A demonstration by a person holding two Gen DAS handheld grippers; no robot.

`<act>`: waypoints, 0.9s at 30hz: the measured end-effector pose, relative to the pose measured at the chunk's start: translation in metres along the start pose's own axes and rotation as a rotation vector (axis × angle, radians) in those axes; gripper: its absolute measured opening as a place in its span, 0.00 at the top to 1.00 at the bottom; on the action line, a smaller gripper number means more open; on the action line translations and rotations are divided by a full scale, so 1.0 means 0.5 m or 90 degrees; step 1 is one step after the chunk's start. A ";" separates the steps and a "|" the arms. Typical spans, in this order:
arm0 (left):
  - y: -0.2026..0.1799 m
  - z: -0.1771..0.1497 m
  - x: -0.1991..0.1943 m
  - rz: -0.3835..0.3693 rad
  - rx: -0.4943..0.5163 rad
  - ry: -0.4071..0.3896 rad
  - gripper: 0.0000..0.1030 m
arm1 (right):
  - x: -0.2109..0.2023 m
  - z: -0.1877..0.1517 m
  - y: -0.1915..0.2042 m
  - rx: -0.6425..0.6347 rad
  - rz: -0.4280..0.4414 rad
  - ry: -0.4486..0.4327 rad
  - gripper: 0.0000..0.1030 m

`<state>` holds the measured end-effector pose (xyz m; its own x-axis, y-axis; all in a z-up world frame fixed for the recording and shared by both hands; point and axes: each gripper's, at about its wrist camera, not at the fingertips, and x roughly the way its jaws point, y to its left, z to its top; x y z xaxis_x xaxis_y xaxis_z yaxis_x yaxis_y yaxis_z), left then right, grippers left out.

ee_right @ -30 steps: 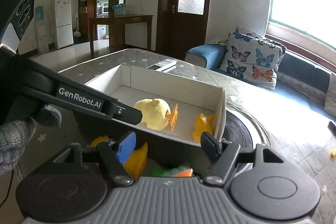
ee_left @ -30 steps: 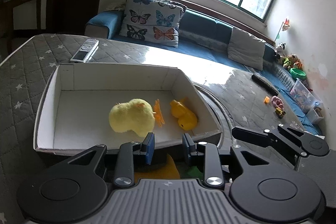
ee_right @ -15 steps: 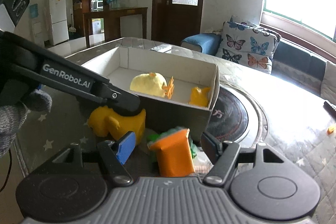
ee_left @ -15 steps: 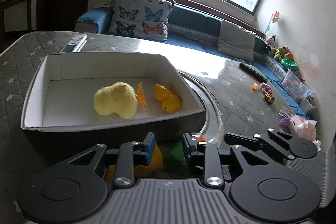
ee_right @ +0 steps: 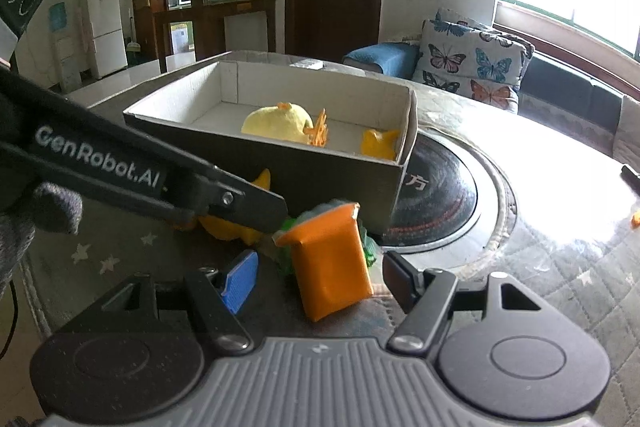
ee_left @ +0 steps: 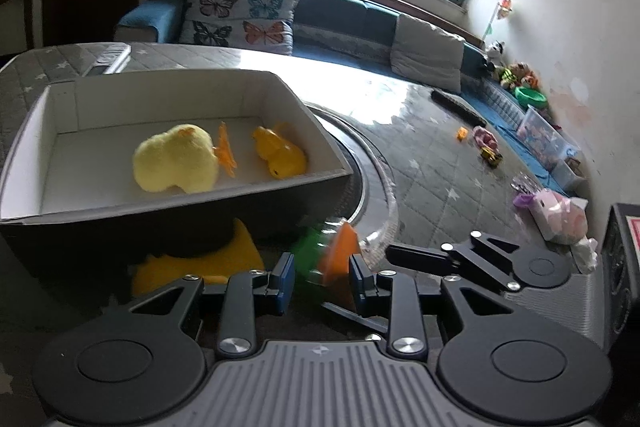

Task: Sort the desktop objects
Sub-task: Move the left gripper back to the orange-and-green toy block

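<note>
A grey cardboard box (ee_left: 24,131) (ee_right: 304,163) with a white inside holds a yellow plush chick (ee_left: 172,159) (ee_right: 280,123), an orange clip (ee_left: 225,151) and a yellow rubber duck (ee_left: 280,157) (ee_right: 378,143). In front of the box lie a second yellow duck (ee_left: 200,263) (ee_right: 228,229) and an orange-and-green toy (ee_left: 332,259) (ee_right: 332,259). My left gripper (ee_left: 322,281) is open, with the orange toy just beyond its fingertips. My right gripper (ee_right: 320,281) is open wide, the orange toy between its fingers, not touched.
A round dark hotplate (ee_right: 436,199) is set in the table right of the box. A remote (ee_left: 108,59) lies behind the box. Small toys (ee_left: 486,147) and a pink bag (ee_left: 560,215) lie at the table's right. A sofa with butterfly cushions (ee_left: 240,15) stands behind.
Both grippers have drawn back and lowered from the box. The orange toy and the second duck in front of the box have come into fuller view. Both grippers stay open.
</note>
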<state>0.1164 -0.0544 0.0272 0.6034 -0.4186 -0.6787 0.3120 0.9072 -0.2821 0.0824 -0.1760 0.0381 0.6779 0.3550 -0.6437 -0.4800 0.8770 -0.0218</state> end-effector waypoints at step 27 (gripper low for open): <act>0.010 0.002 0.053 -0.033 -0.024 0.042 0.68 | 0.030 -0.019 -0.024 0.013 0.023 0.014 0.54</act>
<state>0.1346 -0.0611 0.0084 0.5368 -0.4630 -0.7053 0.3134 0.8856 -0.3429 0.0932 -0.1841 0.0215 0.6476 0.3801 -0.6604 -0.4924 0.8702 0.0180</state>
